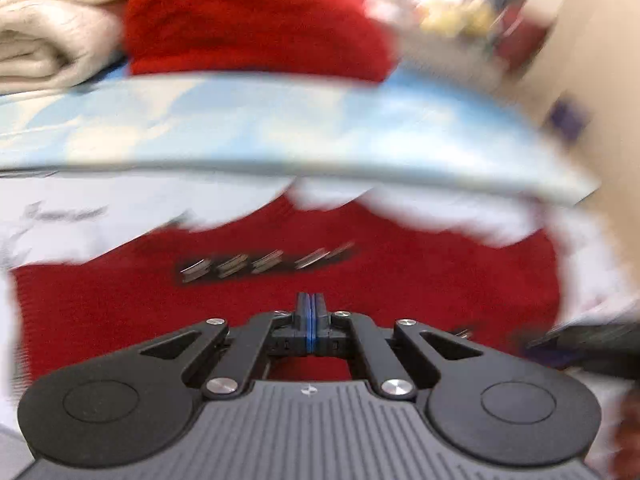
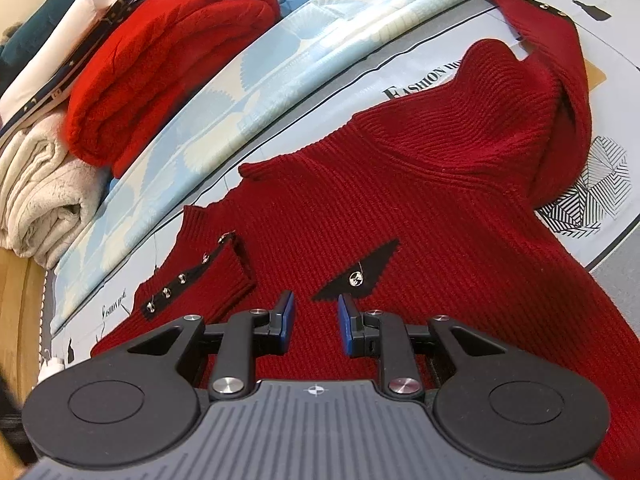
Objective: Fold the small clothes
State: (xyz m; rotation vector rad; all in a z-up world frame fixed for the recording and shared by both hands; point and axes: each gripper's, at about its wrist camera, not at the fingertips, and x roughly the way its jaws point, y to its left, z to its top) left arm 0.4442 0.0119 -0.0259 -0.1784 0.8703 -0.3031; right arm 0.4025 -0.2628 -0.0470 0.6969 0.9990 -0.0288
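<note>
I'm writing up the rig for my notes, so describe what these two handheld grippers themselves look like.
Both match. The left gripper and right gripper have matte black linkage arms with silver pivot bolts, two round black discs, and a grey ribbed body bearing a small white crosshair mark. The fingers are black with blue pads. No cables or sleeves show.

Each camera sits just behind its own jaws and looks forward along them, low and close over the cloth.

The left wrist view is blurred. It faces across the dark red sweater (image 1: pixel 360 280) toward a pale blue patterned pad (image 1: pixel 280 128), with a folded bright red sweater (image 1: pixel 248 20) and cream blanket (image 1: pixel 44 36) beyond.

The right wrist view is sharp, tilted, and takes in more of the same dark red sweater (image 2: pixel 420 208), spread on a printed white sheet (image 2: pixel 600 240).

Both views share the garment, the blue pad (image 2: pixel 248 80), the bright red sweater (image 2: pixel 160 64) and cream blanket (image 2: pixel 44 184).
</note>
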